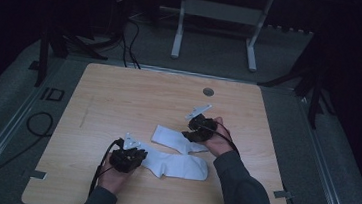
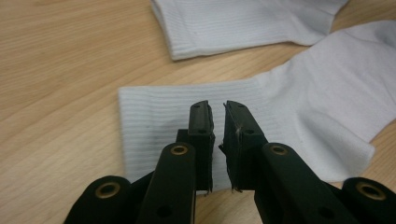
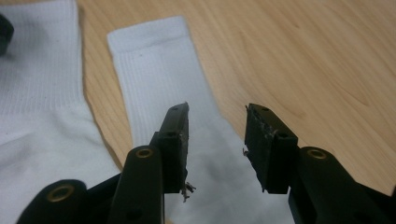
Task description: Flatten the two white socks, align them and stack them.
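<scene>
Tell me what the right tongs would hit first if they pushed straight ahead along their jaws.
Most likely the far white sock: the right tongs hover over it, jaws apart, pointing along its leg towards the cuff. Beyond lies bare table. Height above the fabric is unclear.

Two white ribbed socks lie flat. The near sock (image 1: 175,164) spreads just beyond the left gripper (image 1: 139,157); the far sock (image 1: 173,139) lies under the right gripper (image 1: 193,133).
</scene>
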Available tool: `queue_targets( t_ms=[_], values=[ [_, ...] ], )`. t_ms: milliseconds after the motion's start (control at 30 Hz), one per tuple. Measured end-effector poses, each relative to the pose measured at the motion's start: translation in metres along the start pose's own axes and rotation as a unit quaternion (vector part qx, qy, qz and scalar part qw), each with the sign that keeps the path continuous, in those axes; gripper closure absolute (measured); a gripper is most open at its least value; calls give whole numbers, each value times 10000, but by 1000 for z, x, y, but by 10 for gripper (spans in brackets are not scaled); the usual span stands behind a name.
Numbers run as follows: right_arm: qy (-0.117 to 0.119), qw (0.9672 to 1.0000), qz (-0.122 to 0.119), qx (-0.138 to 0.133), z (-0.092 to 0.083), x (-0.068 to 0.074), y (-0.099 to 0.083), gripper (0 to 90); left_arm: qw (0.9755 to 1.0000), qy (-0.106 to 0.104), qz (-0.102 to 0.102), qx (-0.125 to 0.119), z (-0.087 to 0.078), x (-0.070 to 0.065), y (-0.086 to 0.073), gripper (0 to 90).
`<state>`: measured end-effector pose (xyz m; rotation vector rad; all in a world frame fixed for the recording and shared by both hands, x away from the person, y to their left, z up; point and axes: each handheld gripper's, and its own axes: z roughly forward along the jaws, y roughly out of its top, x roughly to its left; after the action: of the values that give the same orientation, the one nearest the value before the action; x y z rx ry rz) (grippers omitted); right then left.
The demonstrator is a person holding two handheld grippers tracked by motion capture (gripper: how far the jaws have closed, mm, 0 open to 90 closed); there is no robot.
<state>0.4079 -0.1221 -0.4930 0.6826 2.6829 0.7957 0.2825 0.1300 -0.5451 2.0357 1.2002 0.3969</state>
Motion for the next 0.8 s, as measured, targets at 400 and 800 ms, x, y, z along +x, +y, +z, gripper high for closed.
queue_targets(
  t_ms=[400,800],
  values=[
    [365,9977,-474,335,39,19,16,584,9996,239,-149,27,-9,15,-1,814],
    [661,9965,-98,498,60,12,11,640,9992,392,-125,17,-13,19,-1,814]
  ],
)
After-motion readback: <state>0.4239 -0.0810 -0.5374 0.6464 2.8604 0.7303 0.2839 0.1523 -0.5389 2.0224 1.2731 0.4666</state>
